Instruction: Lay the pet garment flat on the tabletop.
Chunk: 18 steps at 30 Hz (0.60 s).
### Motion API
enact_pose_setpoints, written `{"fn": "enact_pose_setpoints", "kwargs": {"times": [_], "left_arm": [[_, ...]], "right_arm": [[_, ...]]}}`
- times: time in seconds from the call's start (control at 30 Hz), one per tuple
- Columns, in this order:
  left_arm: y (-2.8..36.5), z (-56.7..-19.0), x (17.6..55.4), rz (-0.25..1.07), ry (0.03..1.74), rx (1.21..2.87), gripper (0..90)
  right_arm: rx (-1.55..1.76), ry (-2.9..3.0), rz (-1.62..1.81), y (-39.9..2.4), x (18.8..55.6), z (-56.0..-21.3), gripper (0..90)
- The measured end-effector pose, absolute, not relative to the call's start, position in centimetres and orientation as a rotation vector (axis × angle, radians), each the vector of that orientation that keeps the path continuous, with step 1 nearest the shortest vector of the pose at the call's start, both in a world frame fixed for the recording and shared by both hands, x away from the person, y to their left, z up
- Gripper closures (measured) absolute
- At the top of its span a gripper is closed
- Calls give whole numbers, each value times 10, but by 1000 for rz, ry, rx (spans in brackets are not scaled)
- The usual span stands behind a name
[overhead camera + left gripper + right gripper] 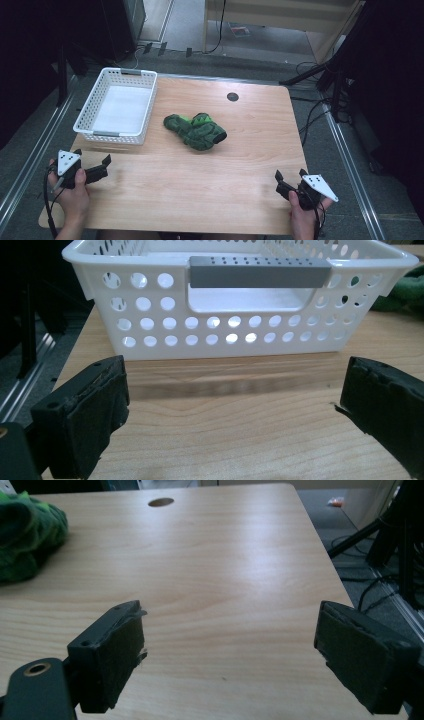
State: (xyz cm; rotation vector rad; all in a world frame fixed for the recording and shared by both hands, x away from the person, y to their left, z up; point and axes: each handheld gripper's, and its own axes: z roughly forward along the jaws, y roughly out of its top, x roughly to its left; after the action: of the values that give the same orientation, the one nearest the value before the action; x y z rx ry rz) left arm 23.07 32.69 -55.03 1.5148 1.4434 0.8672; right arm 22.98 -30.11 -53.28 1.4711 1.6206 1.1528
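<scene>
A crumpled green cloth (196, 130) lies near the middle of the wooden table (240, 150); its edge shows at the upper left in the right gripper view (25, 535). A white perforated basket (117, 105) with grey handles stands at the table's back left, close ahead in the left gripper view (240, 295). My left gripper (100, 167) rests at the front left, just short of the basket, open with nothing between its jaws (235, 410). At the front right my right gripper (290, 177) stands open over bare wood (230, 650).
A round dark cable hole (232, 96) sits at the table's back centre. Metal rails run along both sides of the table, and cables and dark stands lie on the floor to the right (325, 100). The basket holds nothing.
</scene>
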Motion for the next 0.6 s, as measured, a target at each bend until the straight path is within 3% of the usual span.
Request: {"fn": "enact_pose_setpoints", "kwargs": {"times": [0.17, 0.6], "left_arm": [[323, -550, 232, 941, 1490, 1503, 0], [323, -550, 236, 910, 1467, 1535, 0]], "right_arm": [[1403, 1668, 1180, -279, 236, -515, 133], [1148, 1882, 1276, -168, 283, -466, 136]]}}
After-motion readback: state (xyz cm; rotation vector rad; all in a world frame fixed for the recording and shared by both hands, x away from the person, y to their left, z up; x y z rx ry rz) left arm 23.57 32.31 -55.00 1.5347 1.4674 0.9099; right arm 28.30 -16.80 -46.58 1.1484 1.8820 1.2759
